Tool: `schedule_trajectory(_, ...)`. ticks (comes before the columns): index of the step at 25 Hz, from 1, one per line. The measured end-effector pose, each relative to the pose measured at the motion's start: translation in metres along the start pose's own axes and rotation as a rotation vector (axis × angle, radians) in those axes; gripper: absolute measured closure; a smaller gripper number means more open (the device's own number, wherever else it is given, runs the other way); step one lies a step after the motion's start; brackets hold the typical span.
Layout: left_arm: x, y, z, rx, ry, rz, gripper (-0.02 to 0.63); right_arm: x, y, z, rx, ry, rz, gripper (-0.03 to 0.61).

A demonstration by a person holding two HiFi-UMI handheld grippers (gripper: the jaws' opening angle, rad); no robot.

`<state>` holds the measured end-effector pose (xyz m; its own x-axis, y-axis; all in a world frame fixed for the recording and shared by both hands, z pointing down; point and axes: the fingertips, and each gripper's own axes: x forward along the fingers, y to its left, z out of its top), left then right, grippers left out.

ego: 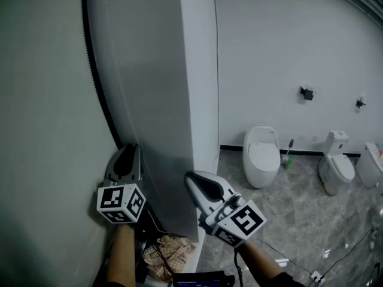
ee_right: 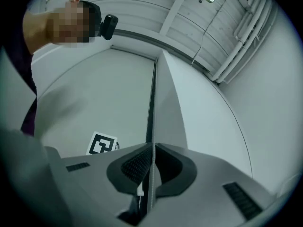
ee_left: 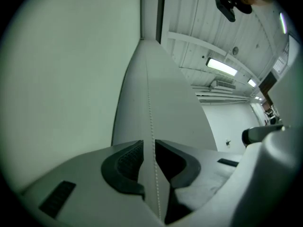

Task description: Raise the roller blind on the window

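Note:
The grey roller blind hangs down beside a white pillar. My left gripper points up against the blind's lower part. In the left gripper view the thin bead chain runs up the blind and passes through the left gripper. Its jaws stand a narrow gap apart, and the chain lies close to the right pad without being pinched. My right gripper is at the blind's right edge. In the right gripper view my right gripper is shut on another strand of bead chain, its tips meeting on it.
Two white toilets and a green brush stand along the far wall on a grey marble floor. A crumpled checked cloth and dark cables lie at the pillar's foot. A pale wall fills the left.

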<state>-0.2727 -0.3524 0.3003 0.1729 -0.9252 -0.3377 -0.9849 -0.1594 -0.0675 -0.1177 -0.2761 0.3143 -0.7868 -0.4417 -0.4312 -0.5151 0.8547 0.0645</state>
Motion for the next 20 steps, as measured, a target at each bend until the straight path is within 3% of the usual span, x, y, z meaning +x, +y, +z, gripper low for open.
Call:
schedule_trajectory(2, -0.004, -0.005, 0.002, -0.024, 0.0, -0.009, 0.549, -0.008, 0.004, 0.0, -0.003, 0.012, 0.003, 0.569)
schedule_trajectory(5, 0.006, -0.025, -0.006, -0.04, 0.048, -0.059, 0.54, -0.019, 0.001, -0.001, -0.022, 0.027, 0.018, 0.569)
schedule_trajectory(8, 0.013, -0.022, -0.001, -0.03, 0.059, -0.031, 0.595, -0.013, -0.005, 0.005, -0.045, 0.038, 0.026, 0.569)
schedule_trajectory(11, 0.002, -0.028, 0.0, 0.05, 0.024, -0.017, 0.598, 0.0, -0.014, 0.009, -0.037, 0.033, 0.02, 0.569)
schedule_trajectory(15, -0.02, -0.057, 0.007, 0.203, -0.026, -0.035, 0.598, 0.029, -0.022, 0.016, 0.081, 0.028, 0.065, 0.569)
schedule_trajectory(18, -0.038, -0.079, 0.012, 0.227, 0.002, -0.071, 0.598, 0.051, -0.004, 0.023, 0.134, 0.043, 0.151, 0.566)
schedule_trajectory(20, -0.048, -0.083, 0.009, 0.221, 0.012, -0.073, 0.598, 0.067, 0.011, 0.033, 0.16, 0.033, 0.213, 0.515)
